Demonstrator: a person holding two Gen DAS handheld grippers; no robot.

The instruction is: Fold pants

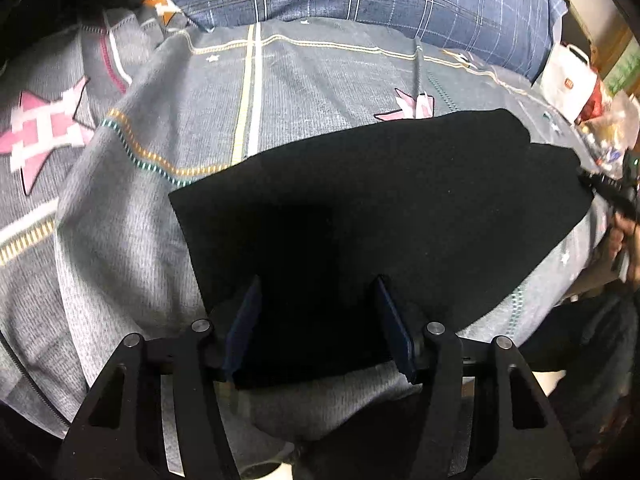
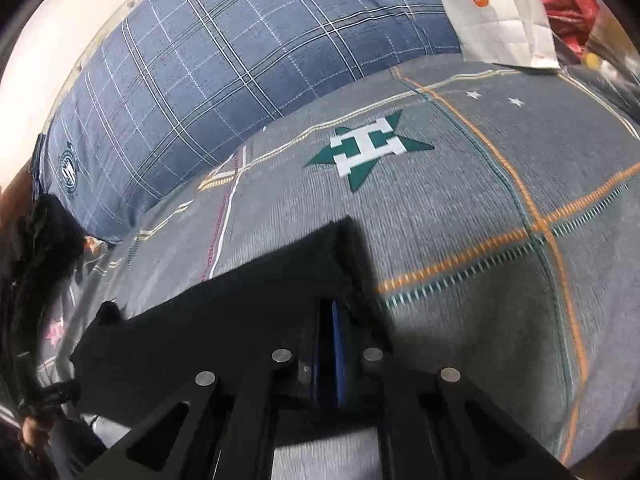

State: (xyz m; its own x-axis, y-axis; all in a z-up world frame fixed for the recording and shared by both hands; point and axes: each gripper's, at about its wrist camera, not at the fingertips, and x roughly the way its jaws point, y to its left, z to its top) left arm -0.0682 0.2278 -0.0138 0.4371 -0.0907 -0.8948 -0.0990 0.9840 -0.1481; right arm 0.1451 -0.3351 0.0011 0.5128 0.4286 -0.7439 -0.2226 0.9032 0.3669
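The black pants (image 1: pixel 380 208) lie flat on a grey patterned bedspread (image 1: pixel 160 128). My left gripper (image 1: pixel 318 284) is open, its blue fingers (image 1: pixel 246 320) wide apart over the pants' near edge. In the right wrist view the pants (image 2: pixel 224 328) stretch to the left, and my right gripper (image 2: pixel 332 308) is shut on their right-hand corner, with the cloth pinched between the blue pads (image 2: pixel 338 344). The right gripper also shows at the far right edge of the left wrist view (image 1: pixel 612 192).
A blue plaid pillow (image 2: pixel 224 72) lies along the back of the bed. A white paper bag (image 2: pixel 500 12) and red and clear packets (image 1: pixel 604 120) sit at the back right. A dark garment (image 2: pixel 44 264) lies at the left.
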